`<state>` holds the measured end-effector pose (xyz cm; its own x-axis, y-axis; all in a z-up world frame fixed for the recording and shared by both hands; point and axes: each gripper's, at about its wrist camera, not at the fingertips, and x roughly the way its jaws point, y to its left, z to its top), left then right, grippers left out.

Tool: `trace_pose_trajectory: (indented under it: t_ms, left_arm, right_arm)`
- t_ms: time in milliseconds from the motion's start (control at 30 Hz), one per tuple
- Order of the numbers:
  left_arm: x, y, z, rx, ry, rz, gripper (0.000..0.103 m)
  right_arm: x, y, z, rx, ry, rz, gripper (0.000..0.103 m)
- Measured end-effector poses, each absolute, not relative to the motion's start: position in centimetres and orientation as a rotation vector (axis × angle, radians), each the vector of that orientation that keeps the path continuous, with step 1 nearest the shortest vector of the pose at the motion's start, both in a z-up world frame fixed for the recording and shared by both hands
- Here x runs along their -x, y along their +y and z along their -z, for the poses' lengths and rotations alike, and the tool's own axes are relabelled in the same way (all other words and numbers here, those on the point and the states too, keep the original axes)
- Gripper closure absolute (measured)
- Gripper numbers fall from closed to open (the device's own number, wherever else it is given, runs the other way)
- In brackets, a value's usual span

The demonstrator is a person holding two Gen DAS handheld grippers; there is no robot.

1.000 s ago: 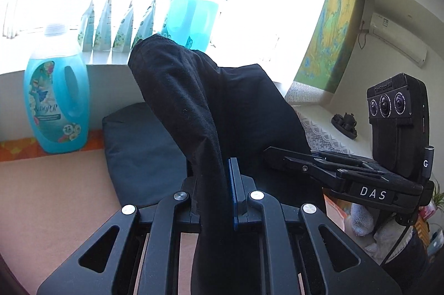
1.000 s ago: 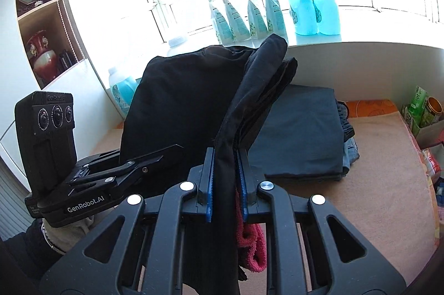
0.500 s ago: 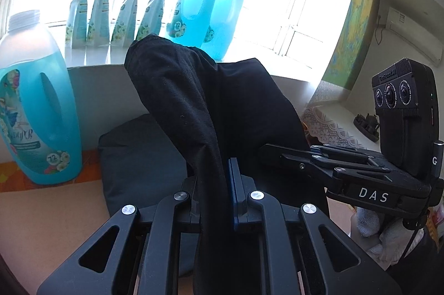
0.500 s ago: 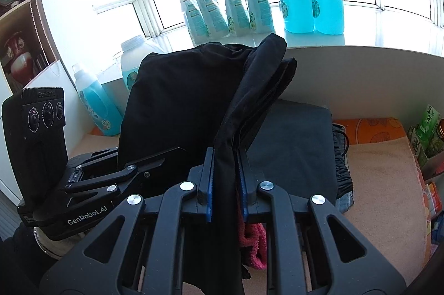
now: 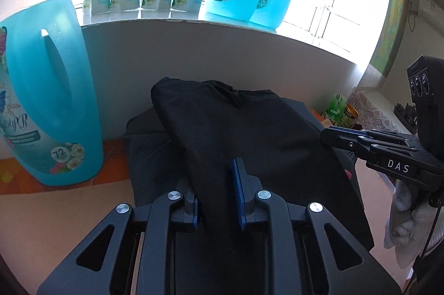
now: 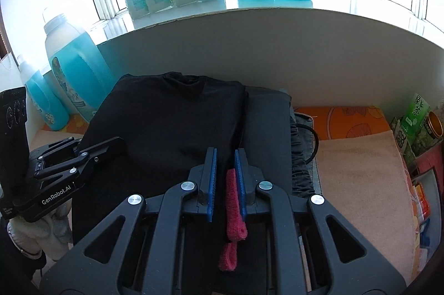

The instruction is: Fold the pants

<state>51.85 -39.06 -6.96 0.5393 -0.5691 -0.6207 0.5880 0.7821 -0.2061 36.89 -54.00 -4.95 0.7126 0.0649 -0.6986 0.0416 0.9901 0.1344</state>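
The black pants (image 5: 238, 128) are laid folded on a stack of dark folded garments (image 6: 266, 128) at the back of the bench (image 6: 358, 164), below the window sill. The left tool (image 5: 217, 192) has just been opening; the fabric edge lies between its blue pads, apparently no longer pinched. The right tool (image 6: 224, 175) is clenched on the pants edge together with a pink cloth (image 6: 234, 214). A blue detergent bottle (image 5: 41, 89) stands at the left.
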Motion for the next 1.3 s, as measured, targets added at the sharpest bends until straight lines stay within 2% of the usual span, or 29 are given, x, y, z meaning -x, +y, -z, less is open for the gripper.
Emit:
trace_pose_trajectory:
  t_ms: [33,100,400,467,533,767,1067,1133,1300]
  left_arm:
    - [-52.0,-38.9,7.0,-0.033,0.737,0.677,0.069]
    - [-52.3,-38.8,7.0,-0.047,0.751,0.661,0.058]
    - [-50.1,-37.2,4.7,-0.080,0.708,0.649,0.054]
    - [-49.4,-37.0,3.9,-0.079,0.699,0.657,0.052]
    - [-48.4,-36.7,3.3,-0.079,0.690,0.660,0.052]
    - [-44.7,-35.6,1.4,-0.101,0.641,0.672,0.048]
    - [-40.2,-33.0,-0.2,-0.098,0.592,0.687,0.046]
    - [-38.8,-32.2,-0.5,-0.098,0.582,0.693,0.040]
    - [-35.5,-30.3,-1.0,-0.113,0.551,0.702,0.039]
  right_arm:
    - [-36.8,-54.0,4.9,-0.138,0.779,-0.005,0.088]
    - [-36.4,-53.6,4.7,-0.119,0.780,0.009,0.088]
    - [-34.2,-52.3,4.0,-0.100,0.759,0.024,0.087]
    - [-33.3,-52.0,3.9,-0.101,0.748,0.028,0.079]
    - [-32.2,-51.6,3.7,-0.079,0.721,0.044,0.063]
    - [-28.2,-50.5,3.5,-0.092,0.685,0.058,0.054]
    - [-22.3,-48.5,1.9,-0.115,0.618,0.062,0.033]
    - [-20.9,-47.8,1.5,-0.115,0.611,0.067,0.025]
    - [-17.2,-46.4,0.4,-0.141,0.581,0.086,0.014]
